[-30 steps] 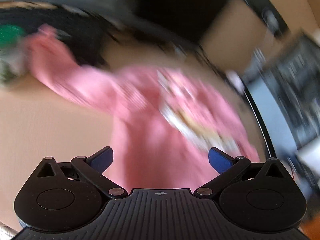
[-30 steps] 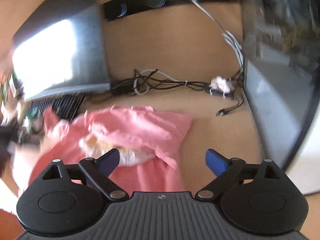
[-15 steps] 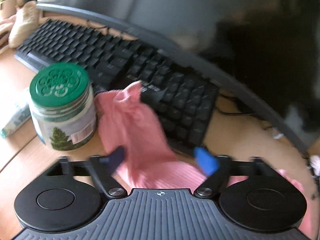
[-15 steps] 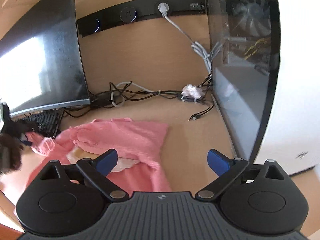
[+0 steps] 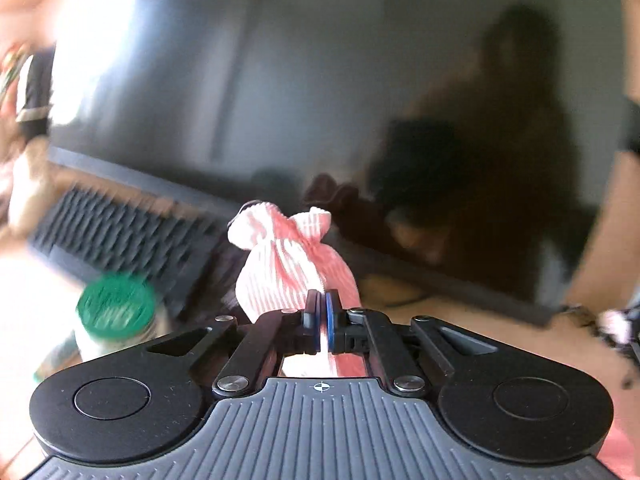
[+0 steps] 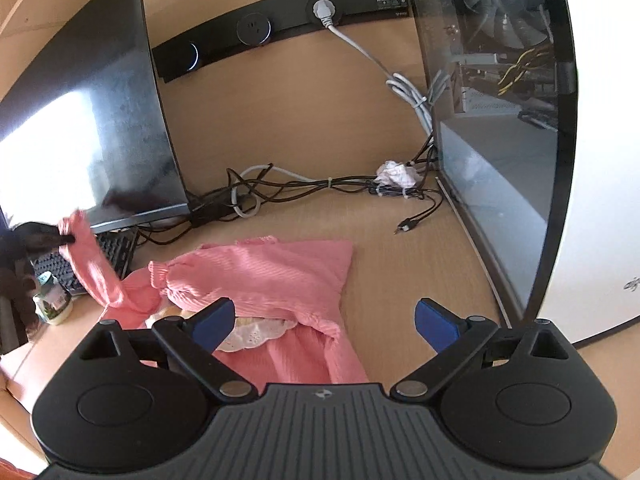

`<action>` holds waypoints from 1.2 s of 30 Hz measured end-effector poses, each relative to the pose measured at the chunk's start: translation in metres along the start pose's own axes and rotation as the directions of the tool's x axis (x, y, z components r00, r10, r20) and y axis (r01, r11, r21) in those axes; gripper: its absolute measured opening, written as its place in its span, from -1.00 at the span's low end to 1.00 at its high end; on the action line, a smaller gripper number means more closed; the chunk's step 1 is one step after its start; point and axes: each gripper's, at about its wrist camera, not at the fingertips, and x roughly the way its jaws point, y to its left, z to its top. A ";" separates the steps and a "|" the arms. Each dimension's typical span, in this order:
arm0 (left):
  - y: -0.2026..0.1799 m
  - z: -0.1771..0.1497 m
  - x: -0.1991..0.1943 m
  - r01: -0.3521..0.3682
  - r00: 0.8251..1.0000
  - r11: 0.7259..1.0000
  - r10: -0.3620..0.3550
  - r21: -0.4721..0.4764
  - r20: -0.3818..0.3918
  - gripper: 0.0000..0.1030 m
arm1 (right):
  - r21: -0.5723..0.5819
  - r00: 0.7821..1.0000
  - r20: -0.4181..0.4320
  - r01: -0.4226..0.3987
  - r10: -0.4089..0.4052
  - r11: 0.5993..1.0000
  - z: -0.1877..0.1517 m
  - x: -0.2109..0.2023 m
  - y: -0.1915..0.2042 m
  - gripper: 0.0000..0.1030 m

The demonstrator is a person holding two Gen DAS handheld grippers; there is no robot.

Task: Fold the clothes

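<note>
L hand-held gripper (image 5: 323,322): blue pads together, clamped on pink sleeve (image 5: 292,264); ribbed cuff bunches just past the tips, toward 12 o'clock in L wrist view.
Same grip, R wrist view: sleeve (image 6: 90,264) raised off tabletop at 9 o'clock, pinched at its upper end by a dark blurred shape; L tips not resolvable there.
R hand-held gripper (image 6: 324,320): fingers wide apart, nothing between them, held above the garment.
Pink garment (image 6: 264,276): ribbed knit, body flat on tabletop (image 6: 400,280), centre-low in R view; top layer doubled over, 2nd gathered cuff lying on it at approx 10 o'clock; white lace trim w/ yellowish patch showing under the fold, just beside R gripper's left finger.
Monitor (image 6: 92,128): behind garment, 10 o'clock; window glare on screen.
Keyboard (image 6: 100,256): under monitor edge, partly behind raised sleeve.
Green-lid jar (image 5: 116,312): 8 o'clock in L view, near keyboard; blurred.
PC case (image 6: 500,140): glass side, 2 o'clock, well apart from garment.
Cables (image 6: 304,184): tangled along back of tabletop, 12 o'clock.
L view overall: motion-blurred, bkgd detail unclear.
</note>
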 end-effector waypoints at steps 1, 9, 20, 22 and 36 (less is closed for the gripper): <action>-0.010 0.002 -0.008 0.034 0.999 0.999 -0.034 0.022 0.020 -0.94 | 0.001 1.000 0.000 -0.005 0.005 1.000 -0.001 0.001 0.000 0.89; -0.105 -0.028 -0.043 0.433 0.901 0.885 -0.421 0.173 -0.103 -0.58 | 0.047 1.000 0.009 -0.024 0.024 0.999 0.000 0.013 -0.002 1.00; -0.097 -0.085 -0.052 0.543 0.812 0.822 -0.460 0.174 -0.358 0.75 | -0.039 0.982 -0.043 -0.183 0.181 0.982 0.028 0.074 0.029 0.84; -0.081 -0.085 -0.054 0.520 0.821 0.840 -0.441 0.156 -0.364 0.81 | -0.049 0.980 -0.077 -0.188 0.184 0.981 0.031 0.105 0.037 0.77; -0.059 -0.061 -0.009 0.552 0.779 0.833 -0.499 0.039 -0.379 0.89 | 0.125 0.957 -0.213 -0.173 0.197 0.977 0.067 0.135 0.001 -0.59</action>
